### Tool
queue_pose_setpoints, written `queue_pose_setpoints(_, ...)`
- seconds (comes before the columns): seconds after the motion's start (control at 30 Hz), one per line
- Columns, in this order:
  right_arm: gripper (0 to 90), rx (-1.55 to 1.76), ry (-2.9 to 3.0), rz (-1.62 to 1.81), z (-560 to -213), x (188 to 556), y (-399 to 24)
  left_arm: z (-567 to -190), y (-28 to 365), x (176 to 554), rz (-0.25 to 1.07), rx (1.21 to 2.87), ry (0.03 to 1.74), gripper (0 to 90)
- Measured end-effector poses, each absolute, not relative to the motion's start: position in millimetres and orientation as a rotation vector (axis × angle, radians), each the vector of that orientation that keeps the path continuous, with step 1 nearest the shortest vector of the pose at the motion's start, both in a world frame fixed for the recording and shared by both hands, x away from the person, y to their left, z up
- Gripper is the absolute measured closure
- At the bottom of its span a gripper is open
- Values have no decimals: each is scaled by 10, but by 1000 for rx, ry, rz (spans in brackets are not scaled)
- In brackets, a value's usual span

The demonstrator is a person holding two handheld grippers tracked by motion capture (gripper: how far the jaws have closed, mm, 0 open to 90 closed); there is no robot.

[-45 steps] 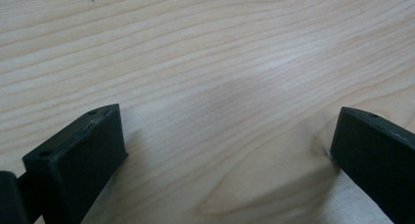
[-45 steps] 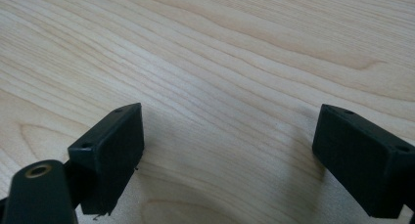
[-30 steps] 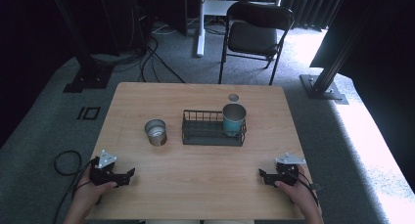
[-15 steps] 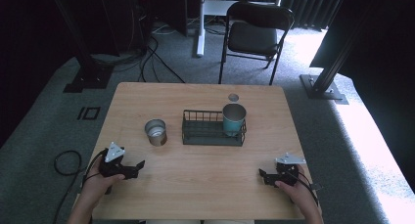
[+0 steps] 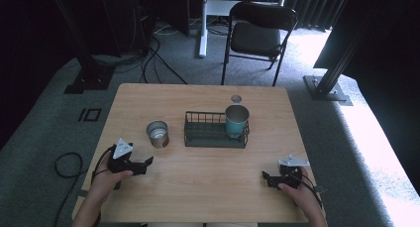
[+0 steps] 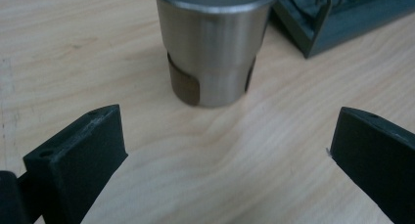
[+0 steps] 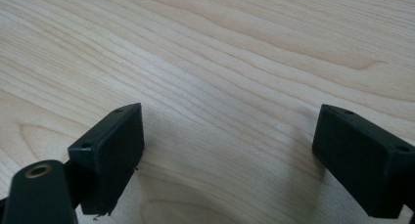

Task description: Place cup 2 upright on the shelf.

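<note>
Plainly shiny steel cup (image 6: pixel 214 45), upright

Strong daylight enters from the right and overexposes the floor (image 5: pixel 376 138); the room behind is very dark. The table (image 5: pixel 198 182) is evenly lit. Close jaws look soft.

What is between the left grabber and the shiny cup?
Nothing, just bare wooden table. The left gripper view shows the open left gripper pointing at the steel cup with empty wood between them.
</note>
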State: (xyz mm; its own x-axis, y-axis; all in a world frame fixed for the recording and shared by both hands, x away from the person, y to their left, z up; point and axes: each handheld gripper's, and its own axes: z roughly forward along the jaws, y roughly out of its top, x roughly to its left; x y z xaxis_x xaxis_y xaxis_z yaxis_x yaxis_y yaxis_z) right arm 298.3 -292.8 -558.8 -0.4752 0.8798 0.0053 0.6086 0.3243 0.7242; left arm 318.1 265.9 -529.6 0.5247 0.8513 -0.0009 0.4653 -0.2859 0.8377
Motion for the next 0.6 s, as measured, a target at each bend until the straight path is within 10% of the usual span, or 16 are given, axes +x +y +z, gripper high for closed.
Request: queue_pose_setpoints(0.6,115,1321,2206,949,-5588,2983,-2928,-5214,2484,3484,618,1880,1062,4)
